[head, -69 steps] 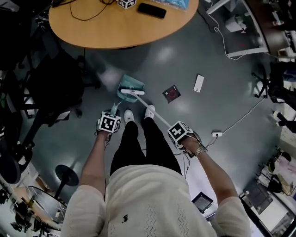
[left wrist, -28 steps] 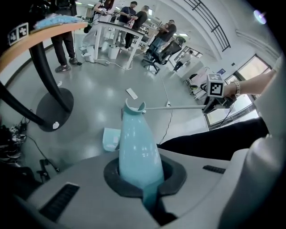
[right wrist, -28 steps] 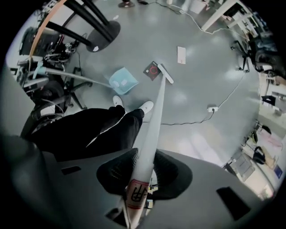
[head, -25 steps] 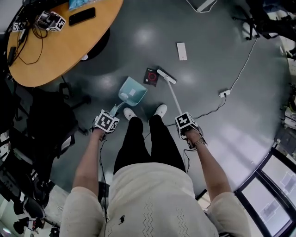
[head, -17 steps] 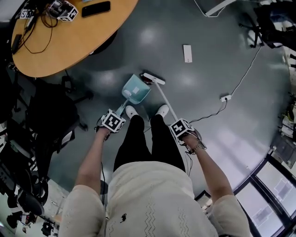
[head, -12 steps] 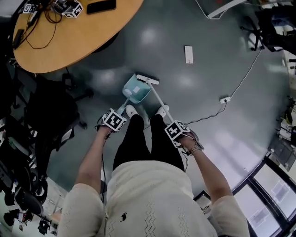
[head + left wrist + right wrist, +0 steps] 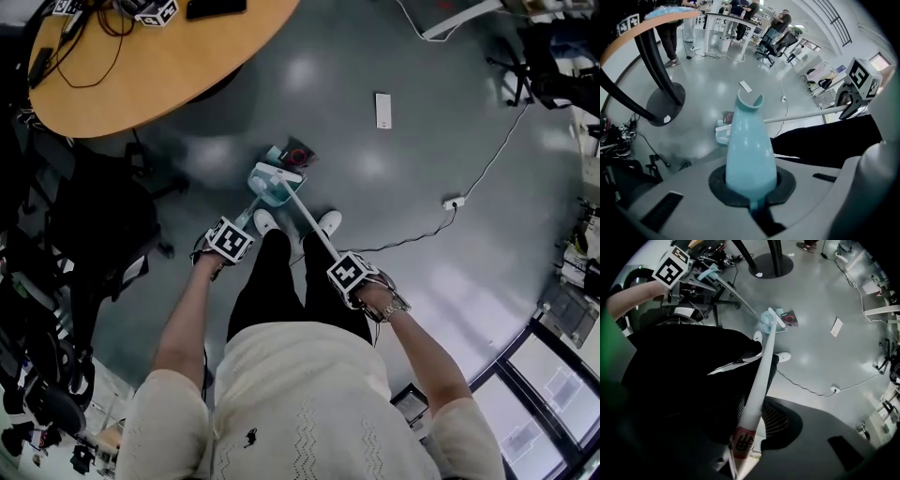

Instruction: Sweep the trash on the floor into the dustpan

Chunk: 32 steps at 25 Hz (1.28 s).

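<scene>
**Sweeping partly done, more trash left to gather**

Clenched on the pale blue dustpan handle (image 7: 749, 145), the left tool (image 7: 751, 187) holds the dustpan (image 7: 272, 189) down on the floor (image 7: 422, 141), just ahead of the person's shoes (image 7: 328, 222). The right tool (image 7: 743, 437) is clamped on the white broom handle (image 7: 759, 376), which slants forward and down. The broom head (image 7: 278, 174) lies across the pan's mouth.

A dark square packet (image 7: 299, 154) with a red ring printed on it sits right at the pan's far edge, beside the broom head. Whether it rests on the lip or just off it cannot be told. It looks flat and light, likely to slide rather than roll.

A white card (image 7: 382, 110) lies well apart on open floor, beyond the broom's present reach, so it has yet to be swept. My reading is that the first piece is nearly in and the second has not been started. The wooden counter (image 7: 150, 66) stands off to the left.
</scene>
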Motion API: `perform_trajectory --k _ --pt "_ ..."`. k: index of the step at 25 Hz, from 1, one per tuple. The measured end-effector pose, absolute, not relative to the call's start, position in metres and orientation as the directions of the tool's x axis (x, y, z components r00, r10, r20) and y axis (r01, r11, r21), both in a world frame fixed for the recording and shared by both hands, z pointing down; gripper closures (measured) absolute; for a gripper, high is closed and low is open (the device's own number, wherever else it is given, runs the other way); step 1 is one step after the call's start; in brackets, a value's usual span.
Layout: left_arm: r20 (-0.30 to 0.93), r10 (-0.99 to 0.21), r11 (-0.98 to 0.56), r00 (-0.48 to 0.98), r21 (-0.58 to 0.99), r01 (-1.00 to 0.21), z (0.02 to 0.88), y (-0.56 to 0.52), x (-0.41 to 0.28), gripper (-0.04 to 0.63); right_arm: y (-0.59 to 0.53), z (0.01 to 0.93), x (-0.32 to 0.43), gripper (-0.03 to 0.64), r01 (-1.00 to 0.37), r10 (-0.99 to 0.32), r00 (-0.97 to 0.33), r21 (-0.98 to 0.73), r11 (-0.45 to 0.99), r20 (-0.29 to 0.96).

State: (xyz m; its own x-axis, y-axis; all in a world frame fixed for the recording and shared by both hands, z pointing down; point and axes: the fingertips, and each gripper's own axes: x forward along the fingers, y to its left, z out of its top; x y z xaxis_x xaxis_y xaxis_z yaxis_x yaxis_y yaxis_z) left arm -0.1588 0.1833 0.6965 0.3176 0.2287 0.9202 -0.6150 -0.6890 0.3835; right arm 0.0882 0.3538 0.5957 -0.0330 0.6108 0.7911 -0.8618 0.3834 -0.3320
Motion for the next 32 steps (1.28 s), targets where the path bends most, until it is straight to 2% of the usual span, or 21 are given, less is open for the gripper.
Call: perform_trajectory --k 6,11,14,19,24,29,32 --pt "0.935 0.189 -0.678 0.301 0.346 -0.648 0.702 0.178 -0.166 0.586 0.362 0.564 0.106 0.515 -0.916 0.633 -0.149 -0.348 0.202 0.759" --pt "0.948 0.151 -0.648 0.281 0.309 -0.696 0.698 0.17 -0.175 0.586 0.359 0.551 0.118 0.52 -0.91 0.571 -0.393 -0.396 -0.127 0.72" --pt "0.937 0.111 -0.558 0.331 0.334 -0.759 0.693 0.166 -0.174 0.586 0.34 0.543 0.129 0.52 -0.888 0.507 -0.457 -0.401 -0.224 0.731" --pt "0.916 0.071 -0.406 0.396 0.389 -0.827 0.69 0.171 -0.165 0.586 0.265 0.55 0.182 0.52 -0.94 0.466 -0.338 -0.319 -0.123 0.818" --pt "0.927 0.054 -0.4 0.372 0.361 -0.842 0.692 0.177 -0.133 0.586 0.155 0.567 0.254 0.52 -0.978 0.444 -0.178 -0.209 0.02 0.878" --pt "0.949 0.075 -0.367 0.305 0.311 -0.877 0.688 0.172 -0.11 0.586 0.046 0.587 0.323 0.52 -0.982 0.415 -0.125 -0.173 0.08 0.901" --pt "0.93 0.055 -0.254 0.364 0.366 -0.895 0.686 0.171 -0.079 0.586 -0.009 0.609 0.365 0.52 -0.976 0.413 -0.045 -0.128 0.175 0.909"
